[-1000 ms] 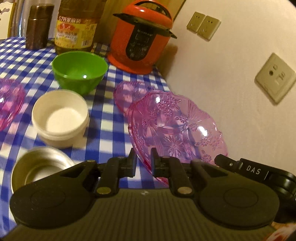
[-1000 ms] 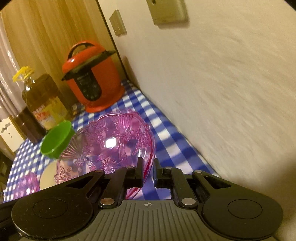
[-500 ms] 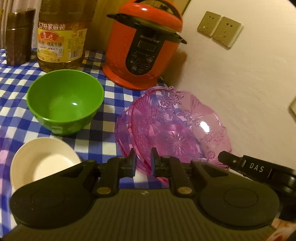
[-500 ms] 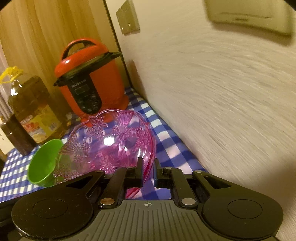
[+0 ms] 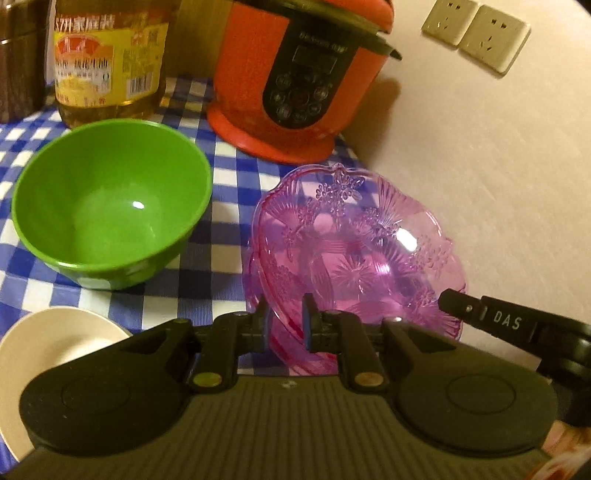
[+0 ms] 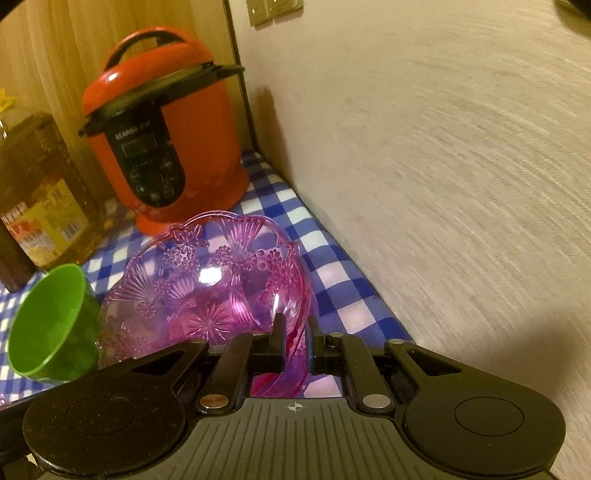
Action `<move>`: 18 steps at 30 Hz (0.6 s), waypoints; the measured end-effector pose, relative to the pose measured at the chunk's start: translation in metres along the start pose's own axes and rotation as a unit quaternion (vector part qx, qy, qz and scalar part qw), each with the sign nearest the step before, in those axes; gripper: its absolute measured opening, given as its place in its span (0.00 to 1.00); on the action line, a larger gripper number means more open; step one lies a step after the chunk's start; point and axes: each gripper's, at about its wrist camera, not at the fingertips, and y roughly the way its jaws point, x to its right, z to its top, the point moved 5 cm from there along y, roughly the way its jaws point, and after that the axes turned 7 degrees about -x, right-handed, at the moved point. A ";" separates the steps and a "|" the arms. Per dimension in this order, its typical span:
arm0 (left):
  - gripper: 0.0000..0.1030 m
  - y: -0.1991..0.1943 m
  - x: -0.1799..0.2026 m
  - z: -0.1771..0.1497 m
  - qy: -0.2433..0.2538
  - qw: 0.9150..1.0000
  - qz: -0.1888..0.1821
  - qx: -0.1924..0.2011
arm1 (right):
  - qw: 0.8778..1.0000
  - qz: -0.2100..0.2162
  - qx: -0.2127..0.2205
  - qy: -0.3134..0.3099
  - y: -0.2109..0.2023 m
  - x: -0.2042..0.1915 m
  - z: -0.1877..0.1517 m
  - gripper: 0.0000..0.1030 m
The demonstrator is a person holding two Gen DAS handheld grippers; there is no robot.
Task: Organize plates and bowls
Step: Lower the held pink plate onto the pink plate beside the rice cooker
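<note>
A clear pink patterned plate (image 5: 354, 254) hangs tilted between both grippers. My left gripper (image 5: 284, 315) is shut on its near rim. My right gripper (image 6: 295, 330) is shut on the plate's (image 6: 207, 291) right rim, and its tip (image 5: 456, 301) shows in the left wrist view. A second pink plate (image 5: 253, 284) lies on the checked cloth right under the held one; only its left rim shows, and I cannot tell whether they touch. A green bowl (image 5: 110, 199) stands to the left, with a white bowl (image 5: 48, 354) nearer.
A red pressure cooker (image 5: 295, 74) stands just behind the plates. An oil bottle (image 5: 107, 55) and a dark canister (image 5: 18, 59) are at the back left. The wall (image 6: 443, 184) runs close along the right, with sockets (image 5: 476, 33). The blue checked tablecloth (image 5: 221, 258) covers the table.
Both grippers carried the pink plate forward toward the cooker and lower, over the second pink plate. The metal bowl and the pink plate at far left dropped out of view.
</note>
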 end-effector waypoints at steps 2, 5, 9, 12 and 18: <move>0.14 0.001 -0.001 0.000 0.002 1.000 0.002 0.000 | 1.000 -0.003 -0.002 -0.002 0.002 0.000 0.000 0.10; 0.14 0.002 0.000 0.002 0.011 1.000 0.007 0.003 | 1.000 -0.003 -0.009 -0.002 0.006 0.000 -0.001 0.10; 0.15 0.002 0.002 0.001 0.027 0.999 0.016 0.005 | 1.000 -0.006 -0.016 -0.005 0.009 0.000 -0.003 0.11; 0.16 0.003 0.005 0.000 0.043 0.999 0.025 0.008 | 1.000 -0.006 -0.018 -0.005 0.009 0.000 -0.004 0.11; 0.19 0.005 0.009 -0.001 0.069 0.997 0.039 0.011 | 1.000 -0.009 -0.026 -0.007 0.013 0.000 -0.005 0.11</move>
